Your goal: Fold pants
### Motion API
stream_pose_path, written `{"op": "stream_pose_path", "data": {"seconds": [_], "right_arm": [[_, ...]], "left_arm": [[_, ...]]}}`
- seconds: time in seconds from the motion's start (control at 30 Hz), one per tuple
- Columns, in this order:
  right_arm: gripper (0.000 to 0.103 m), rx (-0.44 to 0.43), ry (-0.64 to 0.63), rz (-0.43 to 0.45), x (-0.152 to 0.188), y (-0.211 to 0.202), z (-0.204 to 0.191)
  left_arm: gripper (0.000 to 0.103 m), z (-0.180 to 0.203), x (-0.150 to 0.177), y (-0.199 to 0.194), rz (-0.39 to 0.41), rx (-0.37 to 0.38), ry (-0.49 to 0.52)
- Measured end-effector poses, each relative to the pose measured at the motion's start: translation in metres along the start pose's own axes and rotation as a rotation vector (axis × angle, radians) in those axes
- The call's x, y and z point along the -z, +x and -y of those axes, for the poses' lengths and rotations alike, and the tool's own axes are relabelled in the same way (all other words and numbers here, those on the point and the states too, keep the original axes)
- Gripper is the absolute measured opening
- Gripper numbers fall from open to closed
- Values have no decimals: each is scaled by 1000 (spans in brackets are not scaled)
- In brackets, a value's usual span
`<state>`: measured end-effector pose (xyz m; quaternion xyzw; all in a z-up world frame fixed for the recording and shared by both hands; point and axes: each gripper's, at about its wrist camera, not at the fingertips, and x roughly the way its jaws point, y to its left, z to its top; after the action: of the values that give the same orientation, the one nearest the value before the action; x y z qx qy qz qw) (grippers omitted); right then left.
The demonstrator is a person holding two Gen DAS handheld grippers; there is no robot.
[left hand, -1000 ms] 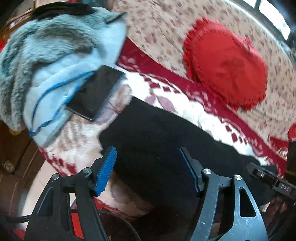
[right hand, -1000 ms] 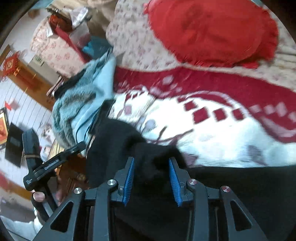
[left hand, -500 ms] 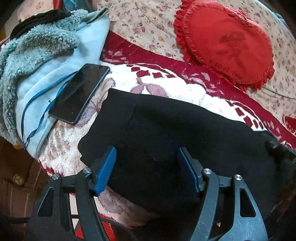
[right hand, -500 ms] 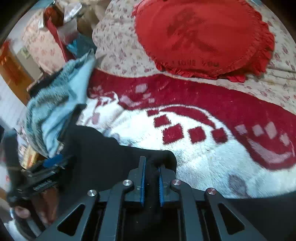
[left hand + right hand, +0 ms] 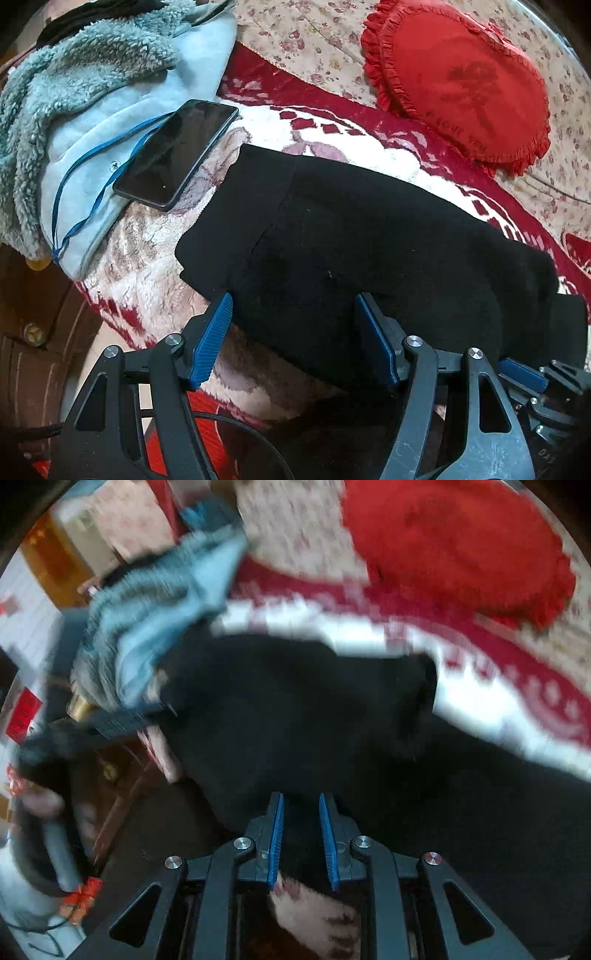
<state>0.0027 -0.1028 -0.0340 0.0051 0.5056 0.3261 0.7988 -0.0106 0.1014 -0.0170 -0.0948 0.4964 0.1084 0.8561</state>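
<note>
The black pants (image 5: 369,236) lie folded in a long band across a red and white fleece blanket (image 5: 140,258). My left gripper (image 5: 293,314) is open, its blue pads on either side of the near edge of the pants, holding nothing. In the blurred right wrist view the pants (image 5: 295,709) fill the middle. My right gripper (image 5: 300,805) has its pads a narrow gap apart over the near edge of the pants, with black cloth seen between them; whether it grips the cloth is unclear.
A black phone (image 5: 177,147) rests on a light blue fleece garment (image 5: 85,122) left of the pants. A red heart-shaped cushion (image 5: 461,81) lies on the floral sofa back (image 5: 314,40). Wooden furniture (image 5: 33,314) stands at the lower left.
The pants have been laid flatter and further left. My right gripper pulled back toward the near edge and its pads parted slightly. The left gripper stayed open and moved closer.
</note>
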Motion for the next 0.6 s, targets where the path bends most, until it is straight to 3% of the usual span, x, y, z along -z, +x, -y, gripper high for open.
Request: {"op": "stream_pose_path", "data": {"seconds": [0.1, 0.17, 0.3, 0.4, 0.47, 0.6], "right_arm": [[18, -40, 29, 69, 0, -30, 8], [21, 5, 55, 140, 5, -62, 25], [34, 200, 179, 248, 30, -126, 89], [34, 395, 303, 236, 53, -153, 148], [35, 467, 349, 226, 67, -160, 179], [40, 409, 397, 198, 77, -146, 212]], "left_arm": [[69, 2, -5, -15, 35, 12, 2], [69, 8, -9, -26, 57, 33, 2], [69, 29, -15, -34, 47, 110, 11], [69, 50, -15, -31, 20, 143, 47], [69, 64, -13, -29, 15, 136, 80], [69, 80, -11, -25, 3, 119, 121]]}}
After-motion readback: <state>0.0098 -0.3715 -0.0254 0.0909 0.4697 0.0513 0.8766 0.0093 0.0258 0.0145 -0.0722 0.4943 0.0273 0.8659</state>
